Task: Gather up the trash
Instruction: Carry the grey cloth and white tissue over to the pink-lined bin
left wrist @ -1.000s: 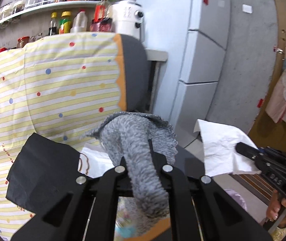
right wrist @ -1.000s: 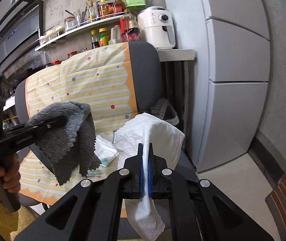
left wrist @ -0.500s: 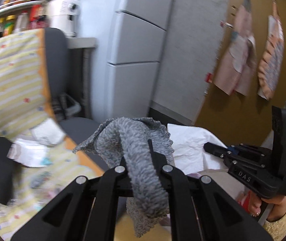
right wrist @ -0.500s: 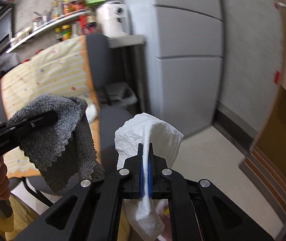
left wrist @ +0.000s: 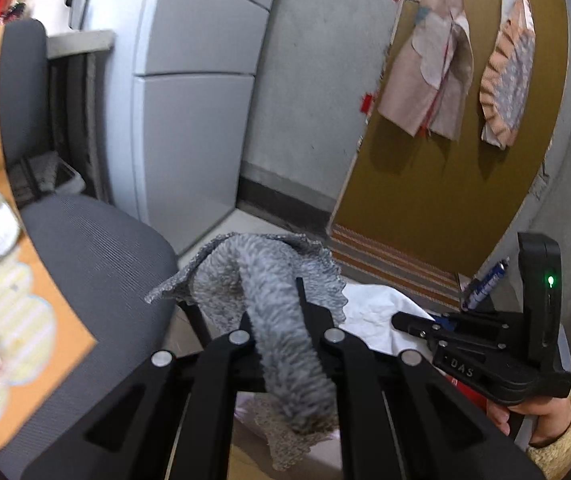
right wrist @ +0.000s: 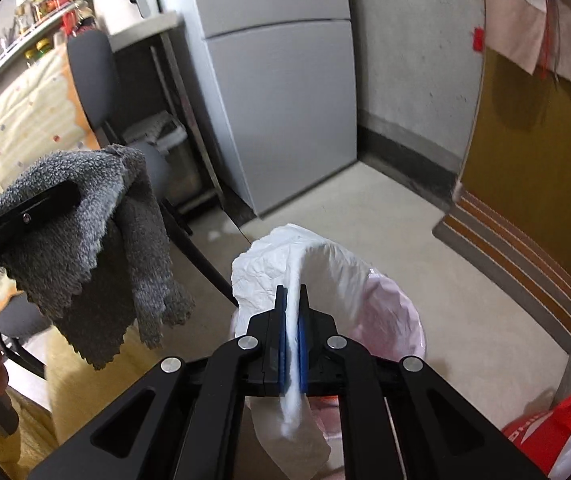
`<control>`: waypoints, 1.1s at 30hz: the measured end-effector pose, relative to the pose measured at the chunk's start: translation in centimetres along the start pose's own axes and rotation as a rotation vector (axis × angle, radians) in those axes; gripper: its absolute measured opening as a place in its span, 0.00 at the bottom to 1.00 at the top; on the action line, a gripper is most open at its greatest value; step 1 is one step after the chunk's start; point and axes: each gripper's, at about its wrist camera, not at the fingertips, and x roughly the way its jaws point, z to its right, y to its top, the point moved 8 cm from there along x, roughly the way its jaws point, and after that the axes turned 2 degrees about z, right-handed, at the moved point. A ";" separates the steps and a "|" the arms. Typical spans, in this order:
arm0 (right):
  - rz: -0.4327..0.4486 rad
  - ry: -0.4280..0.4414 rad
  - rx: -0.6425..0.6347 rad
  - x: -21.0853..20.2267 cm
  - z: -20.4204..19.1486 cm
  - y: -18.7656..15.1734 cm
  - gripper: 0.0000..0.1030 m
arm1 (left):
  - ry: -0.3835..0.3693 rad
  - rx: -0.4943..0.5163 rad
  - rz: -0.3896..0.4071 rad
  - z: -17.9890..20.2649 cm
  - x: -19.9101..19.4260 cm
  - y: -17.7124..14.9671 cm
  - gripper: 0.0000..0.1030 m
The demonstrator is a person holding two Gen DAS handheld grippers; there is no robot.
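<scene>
My left gripper (left wrist: 285,308) is shut on a grey fuzzy cloth (left wrist: 269,288) that drapes over its fingers; the cloth also shows at the left of the right wrist view (right wrist: 97,240). My right gripper (right wrist: 292,320) is shut on a crumpled white paper tissue (right wrist: 285,256), held above a bin lined with a pale pink bag (right wrist: 397,312) on the floor. In the left wrist view the right gripper (left wrist: 405,322) holds the tissue (left wrist: 377,316) just right of the cloth.
A grey office chair (left wrist: 85,248) with a yellow striped cover (left wrist: 17,320) and litter on it stands at left. A grey fridge (right wrist: 277,92) is behind. A red bag (right wrist: 557,432) lies at lower right. A mustard door (left wrist: 445,160) has a striped mat (right wrist: 513,248) before it.
Both grippers have swung right, away from the chair, toward the floor by the door. The pink-lined bin has come into view under the tissue. Both grips are unchanged.
</scene>
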 end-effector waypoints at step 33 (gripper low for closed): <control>0.060 -0.084 0.115 -2.1 5.5 1.6 0.27 | -0.040 0.142 -0.144 5.6 7.8 -3.0 0.50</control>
